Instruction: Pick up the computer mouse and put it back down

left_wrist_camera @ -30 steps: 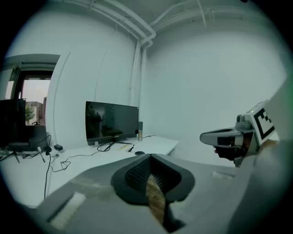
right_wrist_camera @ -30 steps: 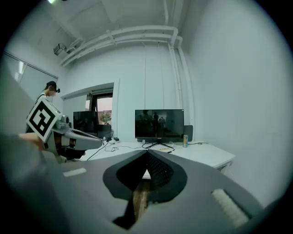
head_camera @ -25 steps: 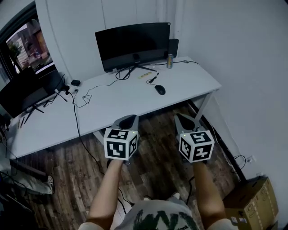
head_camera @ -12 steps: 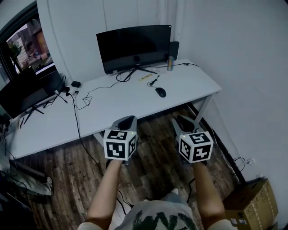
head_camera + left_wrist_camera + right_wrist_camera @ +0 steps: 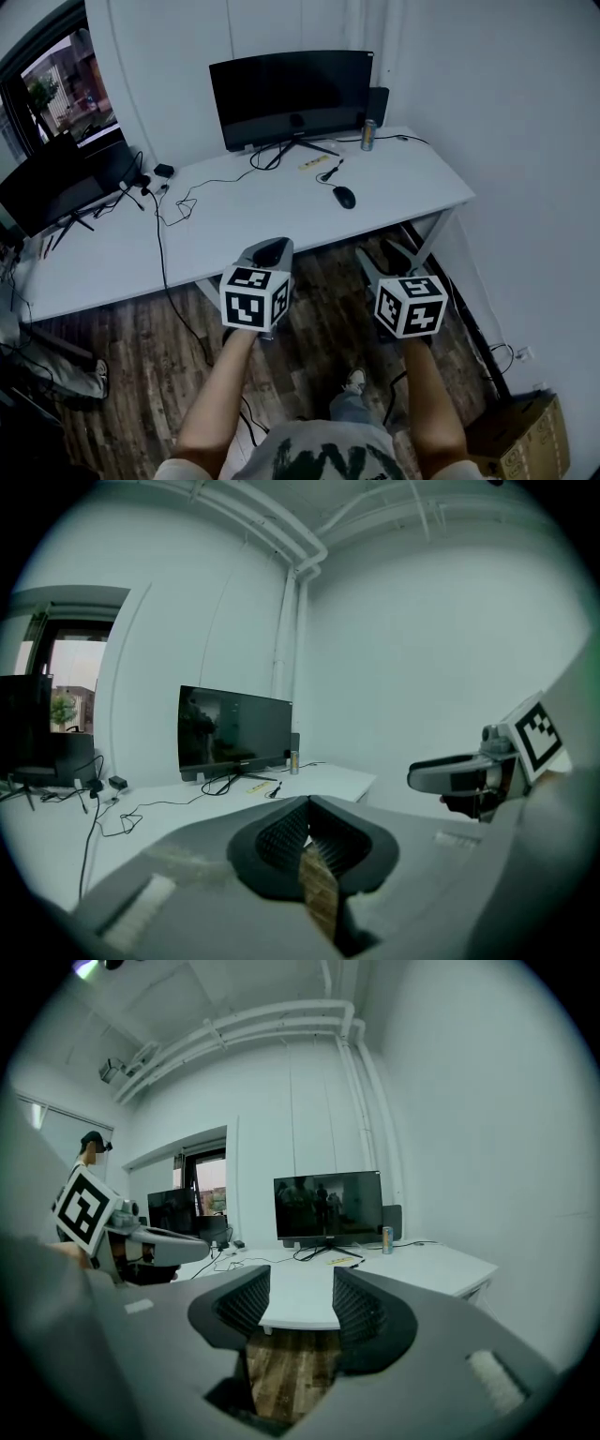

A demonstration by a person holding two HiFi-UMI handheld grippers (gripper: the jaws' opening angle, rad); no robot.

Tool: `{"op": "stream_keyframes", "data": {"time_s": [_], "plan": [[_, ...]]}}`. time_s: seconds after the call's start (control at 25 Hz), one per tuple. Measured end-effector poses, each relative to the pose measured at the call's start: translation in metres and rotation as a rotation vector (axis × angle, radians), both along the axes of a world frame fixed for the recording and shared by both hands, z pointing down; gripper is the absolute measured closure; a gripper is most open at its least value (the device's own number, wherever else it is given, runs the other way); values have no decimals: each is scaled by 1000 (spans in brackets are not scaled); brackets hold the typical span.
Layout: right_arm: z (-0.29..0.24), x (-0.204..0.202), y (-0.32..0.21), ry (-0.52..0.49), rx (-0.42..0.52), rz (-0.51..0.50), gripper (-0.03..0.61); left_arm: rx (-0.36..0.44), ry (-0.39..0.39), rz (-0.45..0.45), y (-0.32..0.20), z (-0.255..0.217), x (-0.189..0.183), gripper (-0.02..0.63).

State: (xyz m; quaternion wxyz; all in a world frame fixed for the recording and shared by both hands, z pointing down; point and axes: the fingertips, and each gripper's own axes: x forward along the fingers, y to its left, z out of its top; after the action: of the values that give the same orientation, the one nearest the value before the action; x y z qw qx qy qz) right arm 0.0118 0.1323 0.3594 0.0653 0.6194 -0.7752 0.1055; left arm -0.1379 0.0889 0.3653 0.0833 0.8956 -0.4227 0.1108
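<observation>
White desk (image 5: 281, 220) carries one computer mouse (image 5: 345, 197), two monitors (image 5: 291, 98), one can (image 5: 368, 135). Left gripper (image 5: 270, 250) jaws together; right gripper (image 5: 384, 256) jaws opening, nothing between.

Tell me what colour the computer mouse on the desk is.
Black. The small oval computer mouse sits on the white desk, clearest in the head view.

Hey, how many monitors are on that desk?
2: a wide black curved monitor at the back of the white desk, and a dark flat monitor at its left end.
</observation>
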Motion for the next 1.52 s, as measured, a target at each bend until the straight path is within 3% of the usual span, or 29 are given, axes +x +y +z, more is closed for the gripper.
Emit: {"op": "stream_keyframes", "data": {"time_s": [0.12,0.24,0.6,0.96,1.52], "plan": [[2,11,-21,-24,-3,-14,323,-14,25,16,-16,0,15,609],[4,23,-44,-57,-10,-44,318,-19,32,32,-34,-2,33,609],[15,72,-123,7,-57,-103,305,23,-15,36,-100,-8,94,609],[28,106,-184,2,-96,-197,270,-44,-18,-85,-157,5,121,609],[50,120,-236,0,-150,-330,232,-55,-96,-243,-191,18,132,611]]}}
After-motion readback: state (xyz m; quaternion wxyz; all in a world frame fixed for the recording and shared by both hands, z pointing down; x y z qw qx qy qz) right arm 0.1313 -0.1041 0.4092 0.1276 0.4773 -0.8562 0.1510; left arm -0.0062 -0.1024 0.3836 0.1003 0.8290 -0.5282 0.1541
